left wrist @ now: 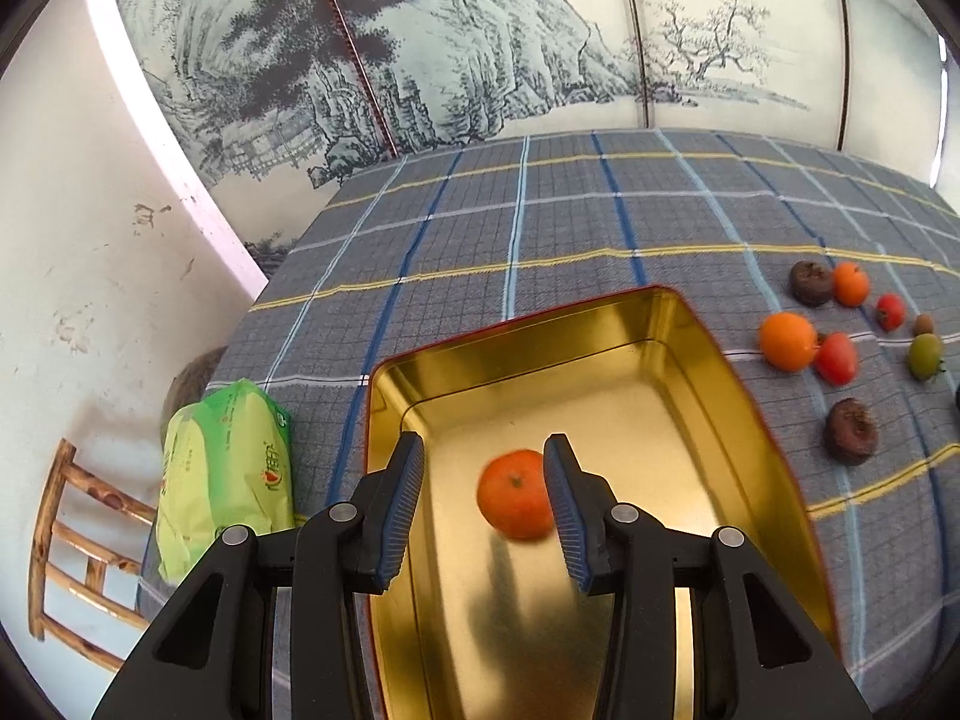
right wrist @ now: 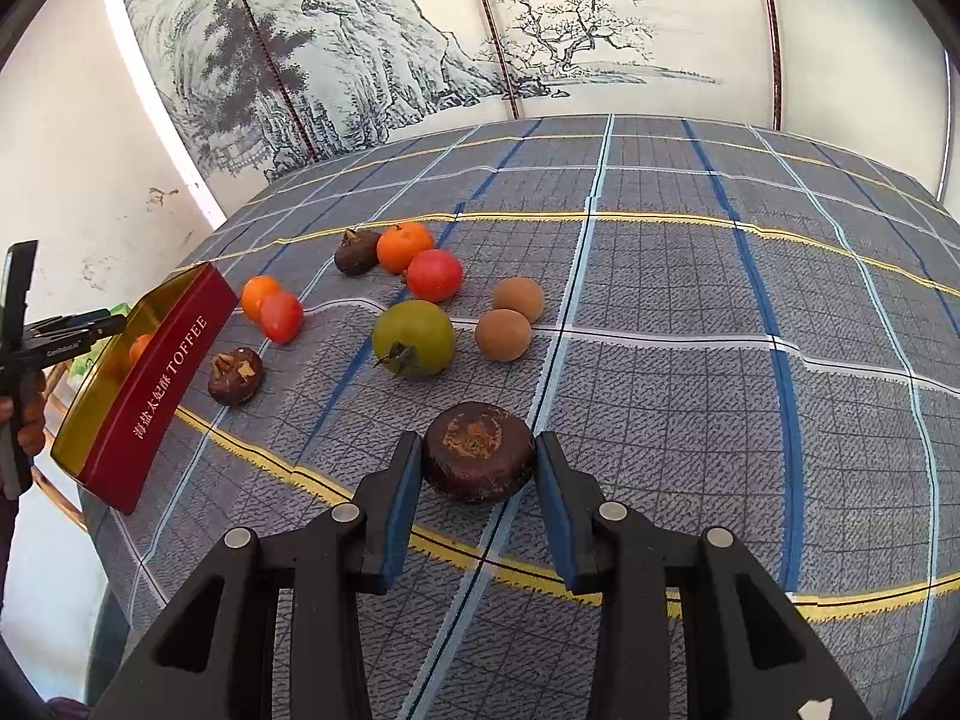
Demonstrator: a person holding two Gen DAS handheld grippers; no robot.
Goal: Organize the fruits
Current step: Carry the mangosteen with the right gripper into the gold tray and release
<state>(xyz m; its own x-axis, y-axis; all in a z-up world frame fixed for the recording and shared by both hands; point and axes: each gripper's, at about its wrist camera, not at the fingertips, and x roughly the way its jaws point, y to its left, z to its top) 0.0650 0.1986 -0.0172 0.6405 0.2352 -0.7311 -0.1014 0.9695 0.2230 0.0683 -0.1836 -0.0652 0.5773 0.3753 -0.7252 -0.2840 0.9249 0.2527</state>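
The left gripper (left wrist: 483, 501) hangs with jaws apart over the gold-lined red rectangular tin (left wrist: 690, 324), where a blurred small orange mandarin (left wrist: 515, 503) lies. The right gripper (right wrist: 477, 495), jaws spread, brackets a dark brown water chestnut (right wrist: 478, 450) on the checked grey tablecloth (right wrist: 690, 312). Beyond, mid-table, lie a green tomato (right wrist: 414, 337) and other fruits.

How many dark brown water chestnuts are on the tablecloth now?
3: one between the right gripper fingers, one beside the red tin, one at the far end of the fruit group. None seems hidden.
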